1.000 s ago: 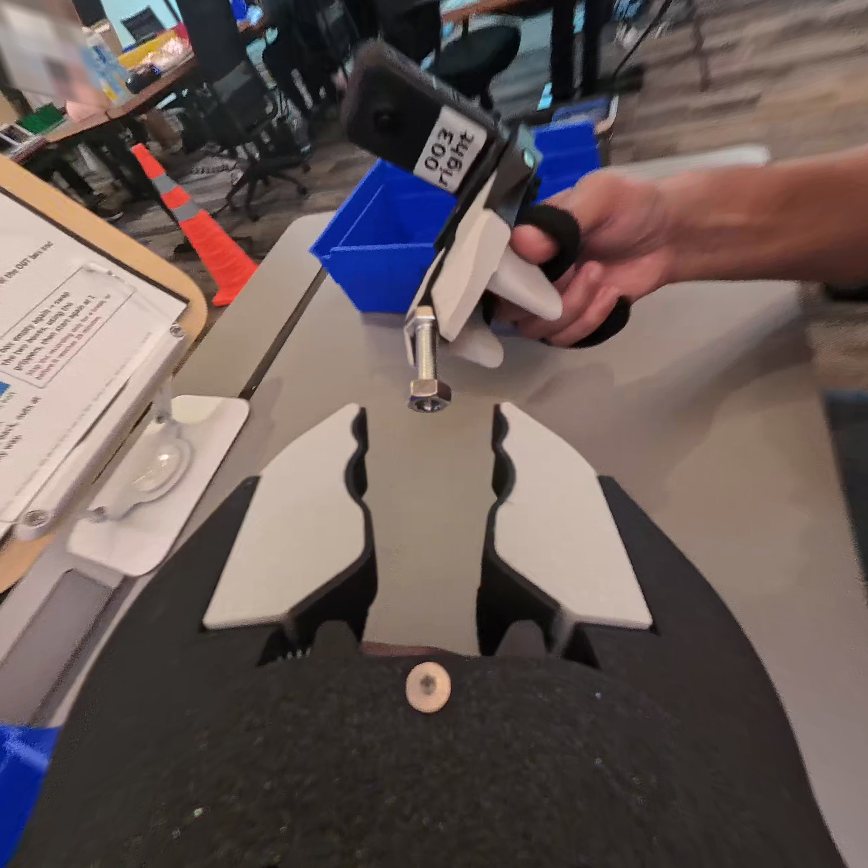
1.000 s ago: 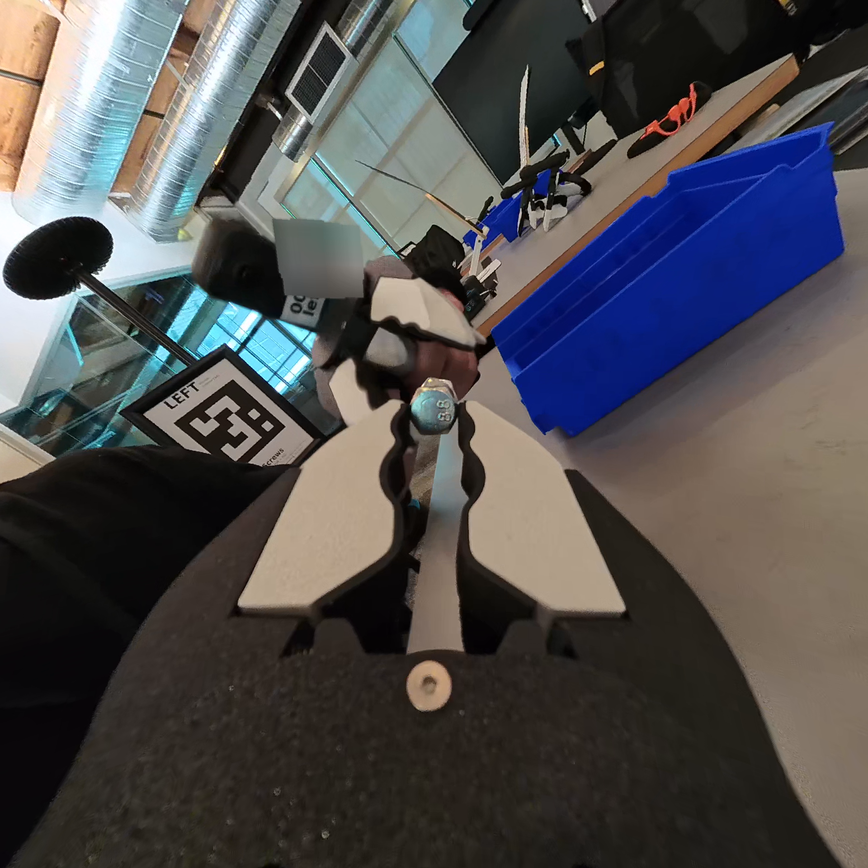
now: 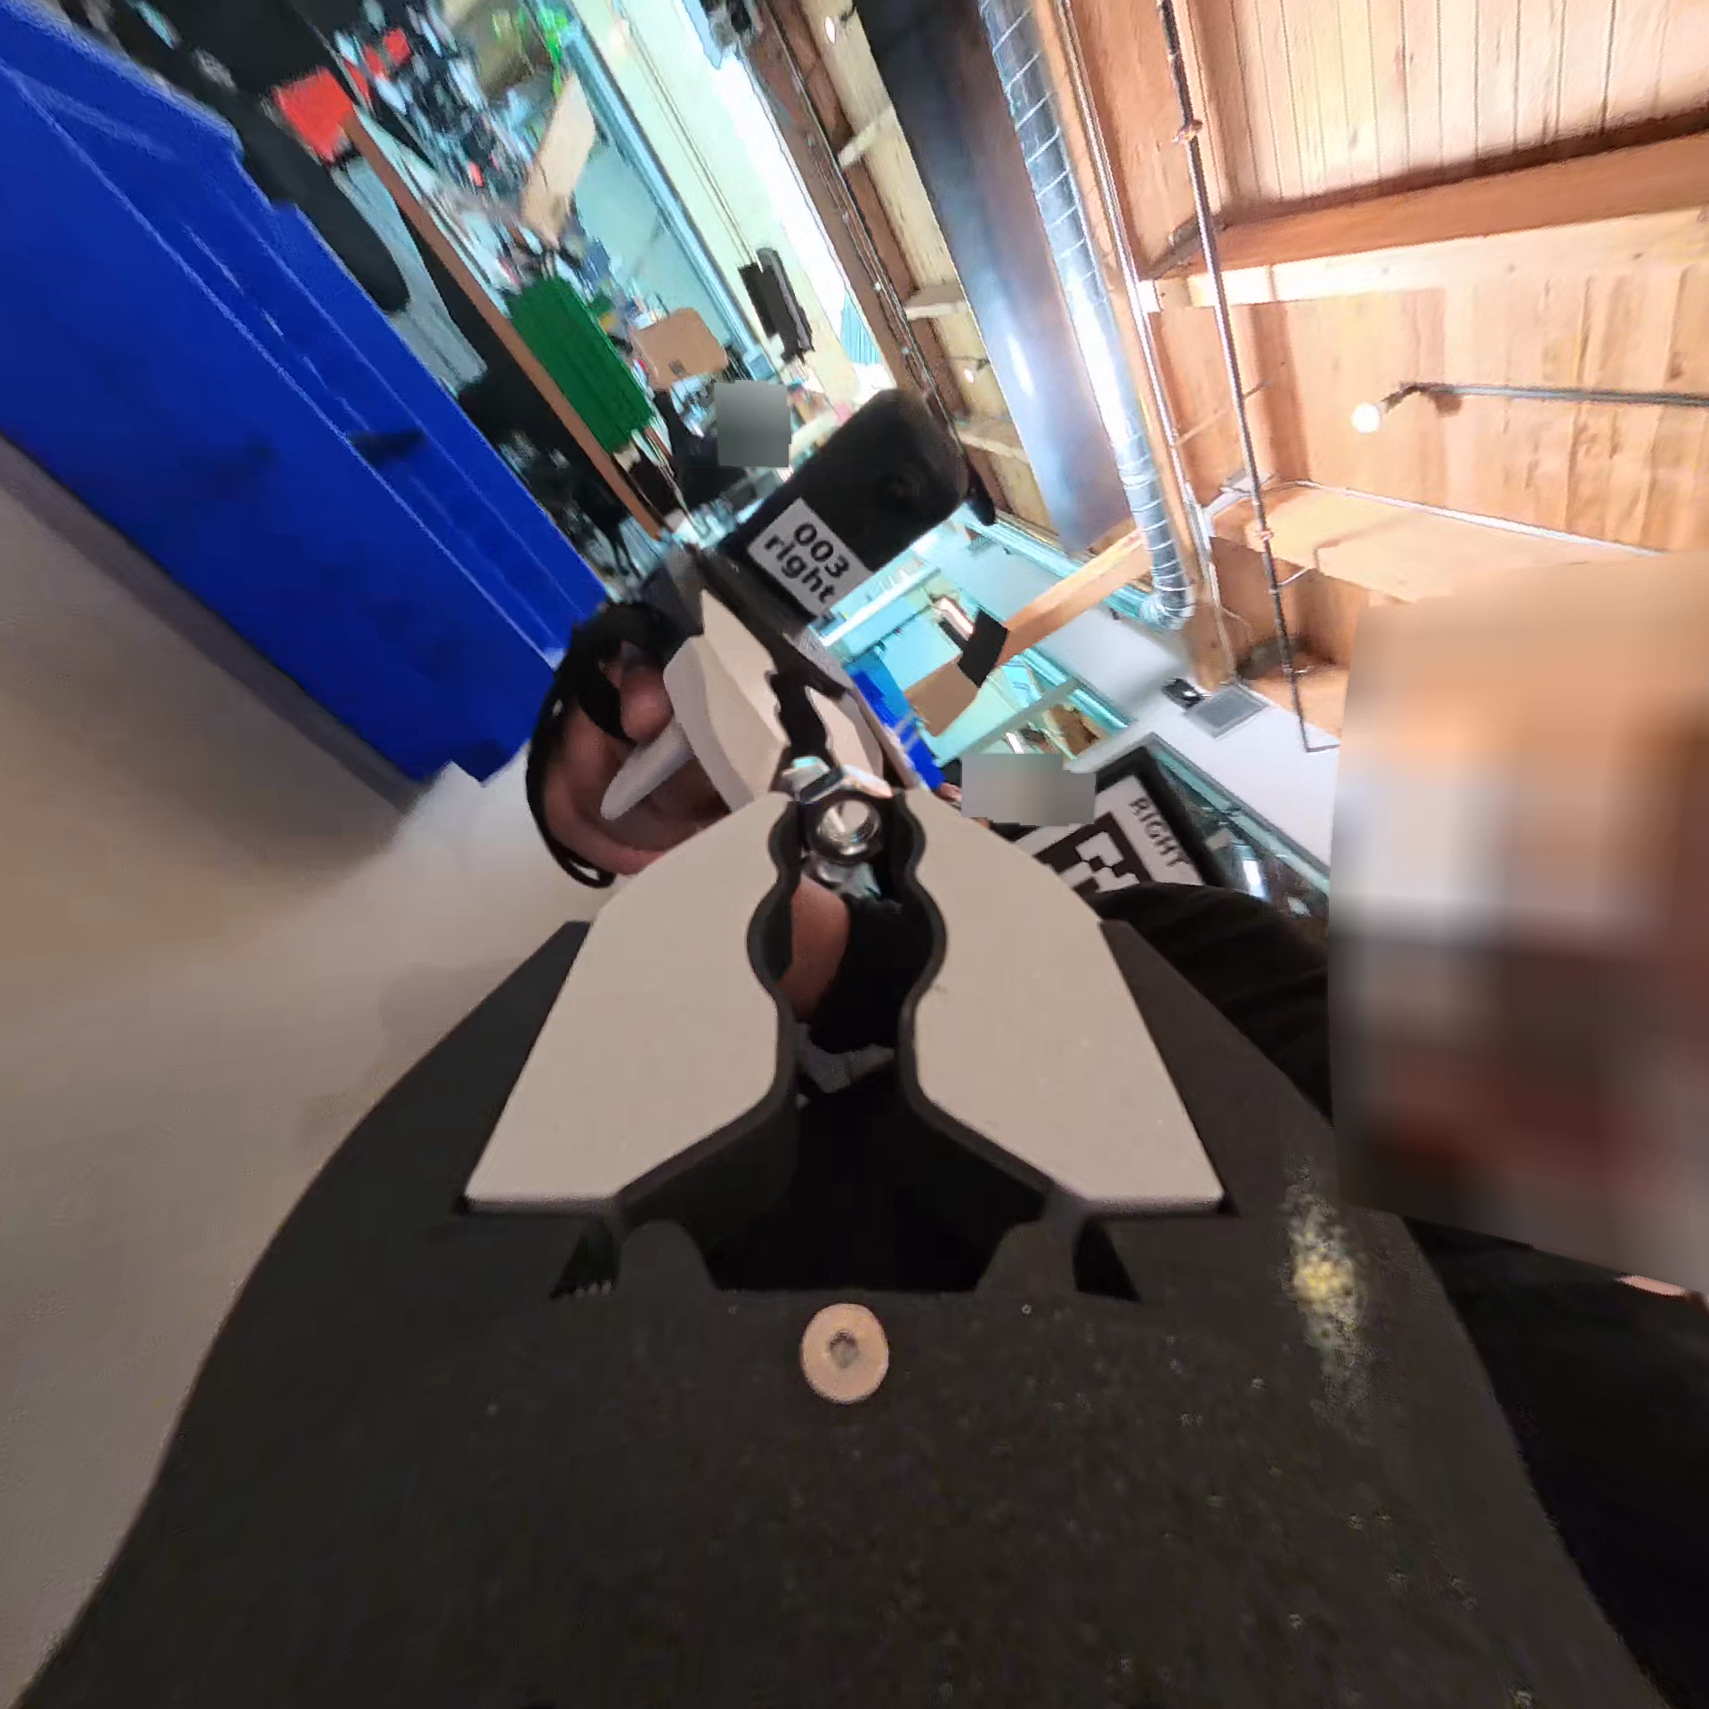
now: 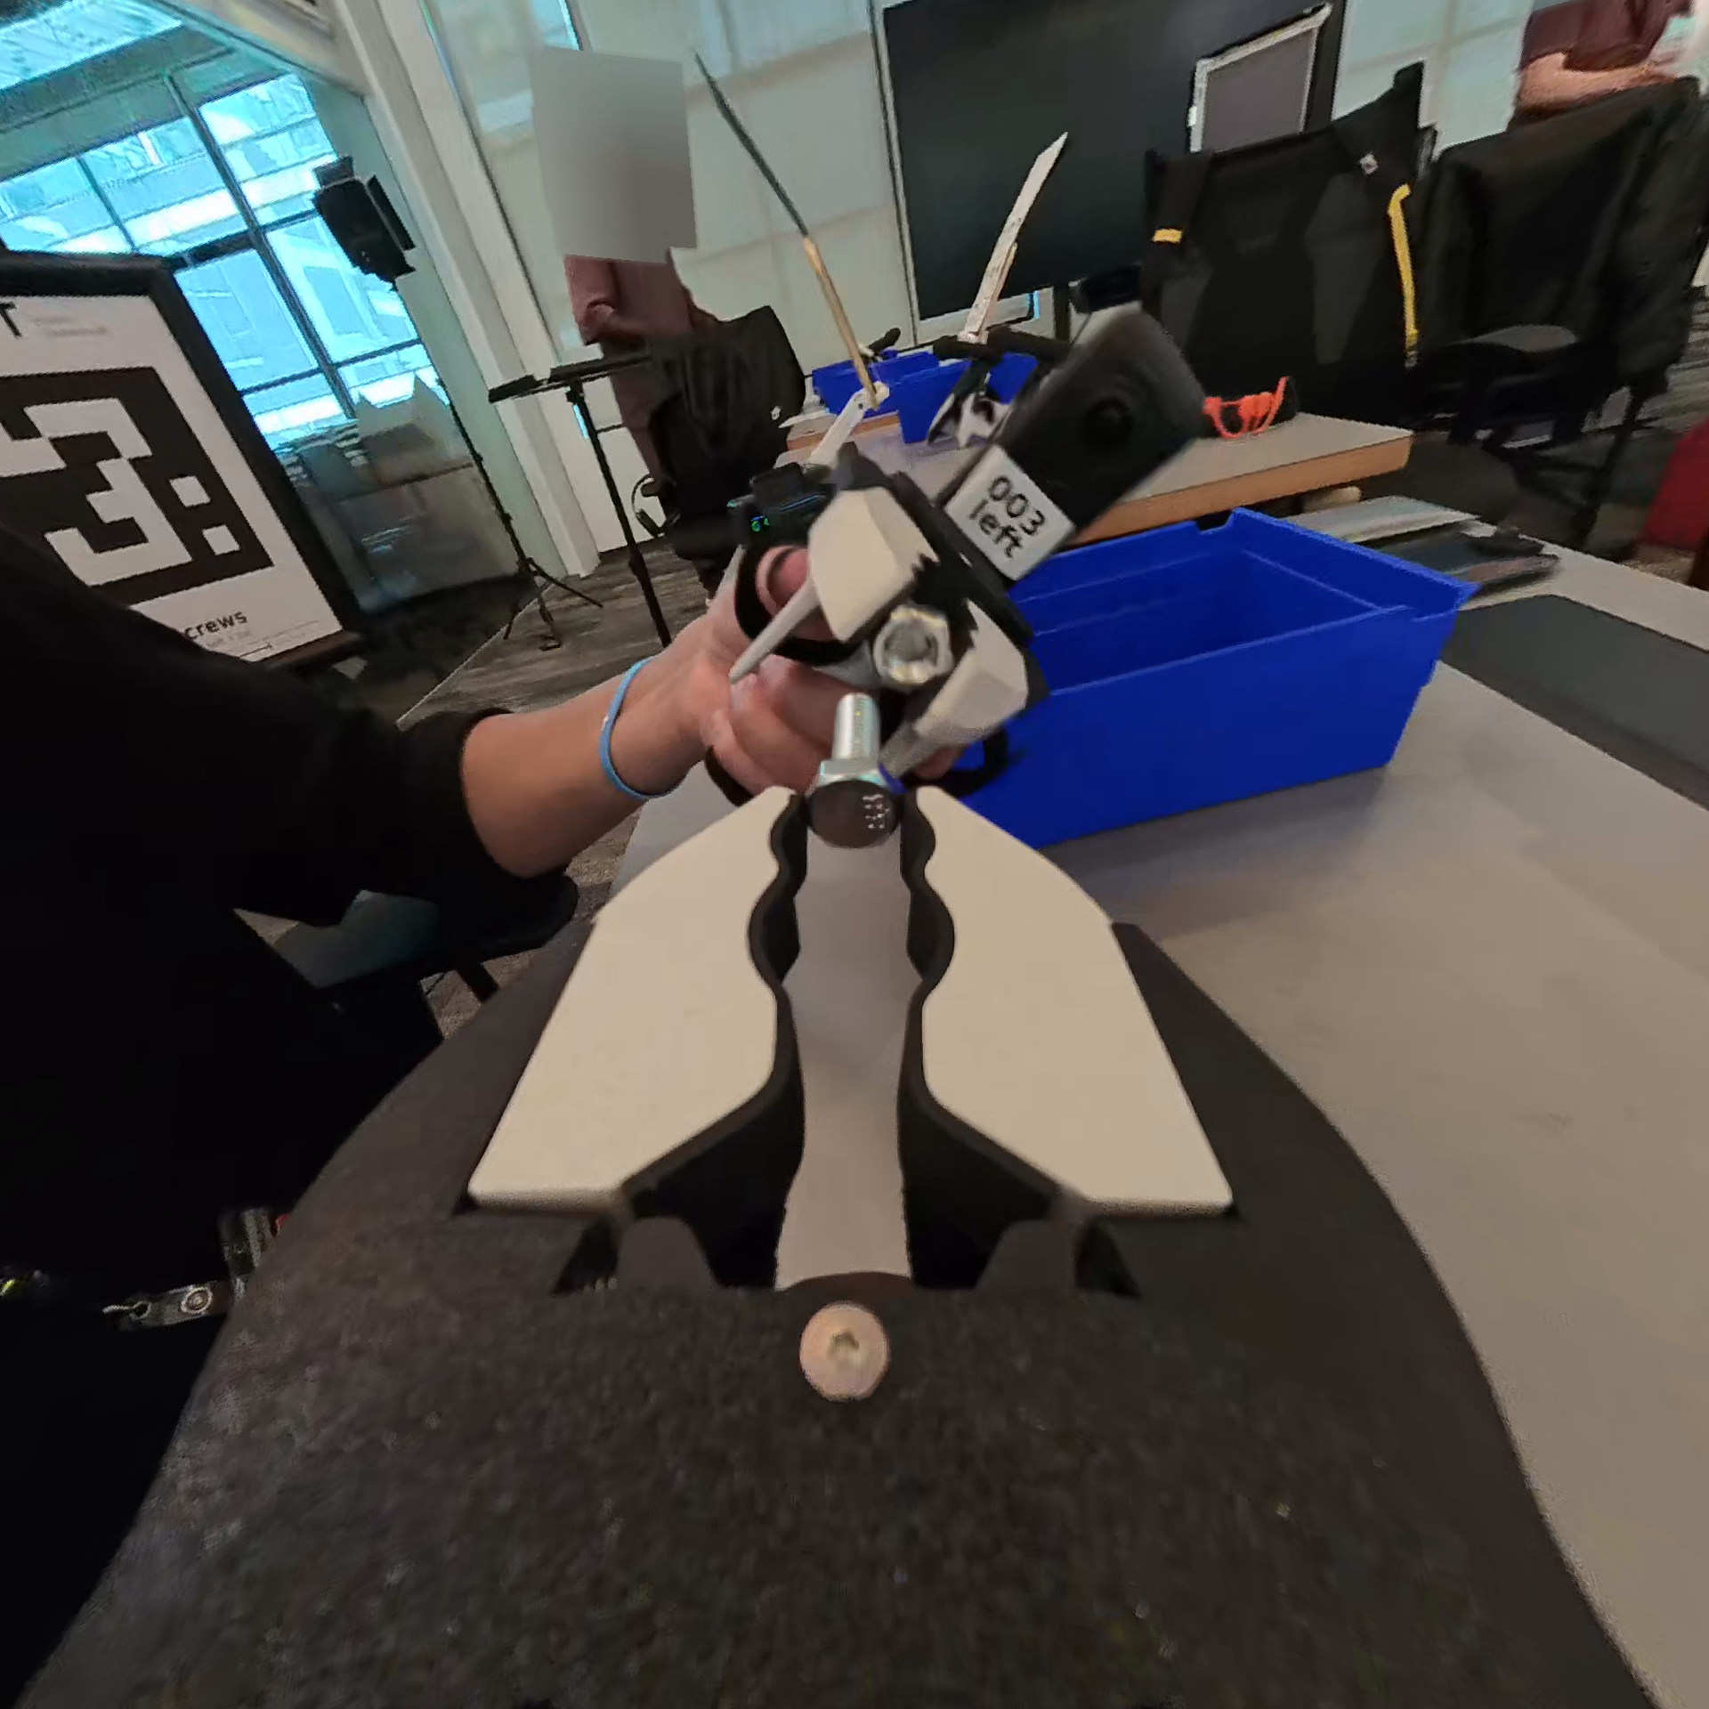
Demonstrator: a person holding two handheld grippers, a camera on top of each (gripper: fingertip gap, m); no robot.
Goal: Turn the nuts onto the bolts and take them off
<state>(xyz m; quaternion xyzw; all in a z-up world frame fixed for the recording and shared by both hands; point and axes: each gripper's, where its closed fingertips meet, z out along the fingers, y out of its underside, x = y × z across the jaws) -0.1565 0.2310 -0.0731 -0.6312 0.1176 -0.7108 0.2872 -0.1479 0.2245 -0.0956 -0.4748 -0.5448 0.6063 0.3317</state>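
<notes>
Currently my right gripper (image 4: pixel 851 818) pinches the bolt (image 4: pixel 855 740) by its head, shank angled up and away over the grey table (image 4: pixel 1387 925); my left gripper (image 3: pixel 846 828) is clamped on the nut (image 3: pixel 849 821) at the shank's far end; blue bin (image 4: pixel 1248 666) just behind.

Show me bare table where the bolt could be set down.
Bare grey table lies right of the right hand-held gripper, in front of the blue bin. It is crowded where both grippers meet at the bolt and nut.
</notes>
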